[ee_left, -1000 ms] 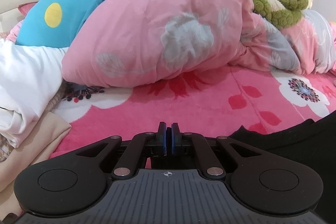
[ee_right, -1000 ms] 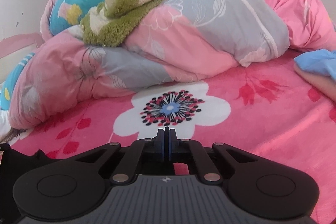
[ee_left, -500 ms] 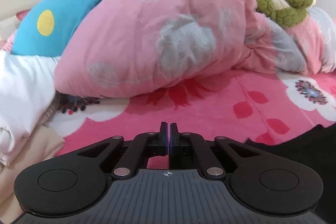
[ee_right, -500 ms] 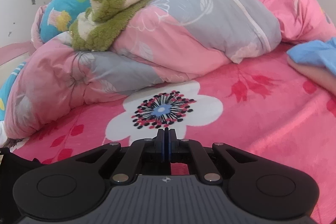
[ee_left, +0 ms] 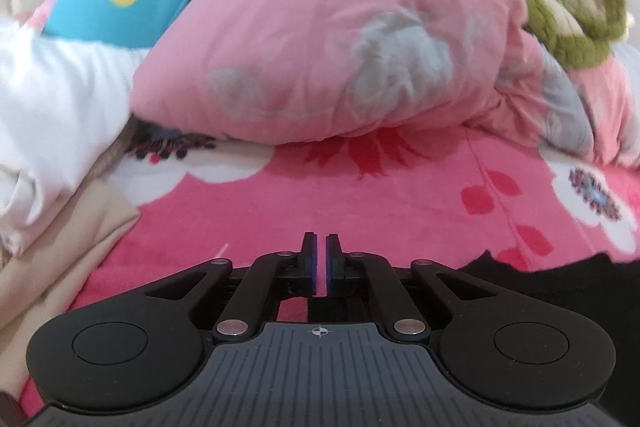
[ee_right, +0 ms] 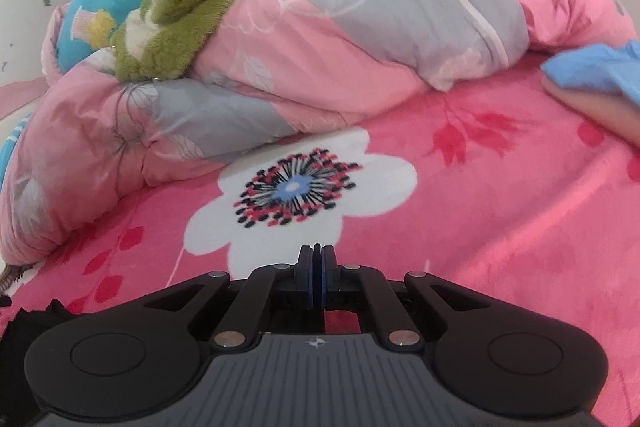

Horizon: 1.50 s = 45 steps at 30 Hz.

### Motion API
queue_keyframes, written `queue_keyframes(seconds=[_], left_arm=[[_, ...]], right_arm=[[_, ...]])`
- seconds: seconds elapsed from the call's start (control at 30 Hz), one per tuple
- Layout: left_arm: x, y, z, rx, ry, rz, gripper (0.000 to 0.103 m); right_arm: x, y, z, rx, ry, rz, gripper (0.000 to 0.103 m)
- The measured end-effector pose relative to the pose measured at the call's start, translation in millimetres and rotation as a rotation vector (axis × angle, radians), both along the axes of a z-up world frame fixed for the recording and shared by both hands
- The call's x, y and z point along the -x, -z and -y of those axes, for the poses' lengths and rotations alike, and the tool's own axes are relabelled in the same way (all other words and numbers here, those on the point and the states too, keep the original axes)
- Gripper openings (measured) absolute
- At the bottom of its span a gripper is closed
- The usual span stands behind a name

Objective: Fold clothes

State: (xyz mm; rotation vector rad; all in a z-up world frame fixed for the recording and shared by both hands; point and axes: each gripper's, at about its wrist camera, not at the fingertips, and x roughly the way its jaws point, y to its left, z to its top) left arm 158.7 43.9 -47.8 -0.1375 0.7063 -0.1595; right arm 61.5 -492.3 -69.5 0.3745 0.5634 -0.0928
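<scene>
A black garment [ee_left: 552, 275] lies on the pink flowered bedspread [ee_left: 360, 203] at the lower right of the left wrist view; its edge also shows at the lower left of the right wrist view [ee_right: 36, 315]. My left gripper [ee_left: 320, 241] hovers low over the bedspread, left of the garment, its jaws parted by a narrow gap and empty. My right gripper [ee_right: 317, 251] is shut and empty above the bedspread [ee_right: 480, 219], right of the garment.
A rumpled pink and grey duvet [ee_left: 340, 47] with a green fleece [ee_right: 180, 7] on top fills the back. Folded white and beige clothes [ee_left: 52, 155] lie at the left. A blue cloth [ee_right: 596, 71] on a pink item lies at the right.
My left gripper's jaws have parted slightly from shut. Both grippers have moved forward, closer to the duvet, and less of the black garment shows in each view.
</scene>
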Motion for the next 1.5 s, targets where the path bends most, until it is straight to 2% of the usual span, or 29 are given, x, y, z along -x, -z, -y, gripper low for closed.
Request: queue_keyframes(seconds=[0.13,0.17,0.23,0.27,0.3,0.37,0.47,0.63,0.7,0.73,0.77,0.8,0.83,0.87,0.97,1.27,1.4,1.5], left_arm=[[-4.2,-0.6,-10.2,0.111,0.013,-0.049,0.007],[-5.2,0.0,-9.3,0.127,0.024,-0.057,0.012],[-7.1,3.0,-5.6,0.147,0.046,-0.079,0.028],[-8.0,5.3,-2.1,0.143,0.058,-0.088,0.036],[-9.0,7.6,1.3,0.139,0.07,-0.098,0.036],[-10.8,12.3,7.4,0.131,0.087,-0.116,0.036],[-12.5,17.6,11.9,0.119,0.094,-0.13,0.036],[-13.9,21.2,13.0,0.109,0.093,-0.127,0.034],[-12.6,20.1,13.5,0.103,0.094,-0.112,0.027],[-11.2,18.8,13.9,0.098,0.094,-0.1,0.023],[-9.9,17.5,14.2,0.093,0.095,-0.088,0.017],[-8.5,16.3,14.6,0.087,0.095,-0.076,0.011],[-7.2,15.0,15.0,0.082,0.095,-0.065,0.009],[-5.9,13.7,15.4,0.077,0.096,-0.053,0.006],[-1.9,9.9,16.5,0.062,0.097,-0.017,0.003],[17.2,-22.3,8.8,0.056,0.084,0.099,0.002],[11.6,-24.5,10.0,0.049,0.067,0.115,0.002],[2.8,-18.1,12.9,0.031,0.058,0.104,0.002]], right_arm=[[3.2,-1.1,12.9,-0.03,0.058,0.0,0.005],[4.1,-1.0,17.2,-0.054,0.062,0.002,0.005],[4.5,-0.5,21.4,-0.088,0.057,0.0,0.008],[4.8,-0.2,22.0,-0.098,0.052,-0.002,0.013],[5.0,-0.1,22.3,-0.106,0.048,-0.005,0.021],[4.4,0.4,22.6,-0.12,0.035,-0.012,0.031],[0.7,1.8,23.8,-0.15,0.01,-0.037,0.04],[-13.0,13.0,25.0,-0.181,-0.015,-0.132,0.042],[-15.7,13.9,23.6,-0.174,-0.029,-0.136,0.043],[-17.0,14.1,22.8,-0.17,-0.037,-0.136,0.042],[-18.2,14.4,22.0,-0.167,-0.045,-0.136,0.037],[-19.5,14.7,21.3,-0.163,-0.053,-0.137,0.027],[-19.8,14.1,18.5,-0.156,-0.071,-0.132,0.018],[-19.5,12.9,15.0,-0.143,-0.087,-0.124,0.004],[-13.8,3.3,0.9,-0.058,-0.11,-0.074,0.004],[8.3,-41.0,-20.4,0.028,-0.11,0.089,0.003],[2.9,-47.1,-22.1,0.029,-0.099,0.097,0.003],[-5.6,-38.0,-20.3,0.016,-0.085,0.073,0.003]])
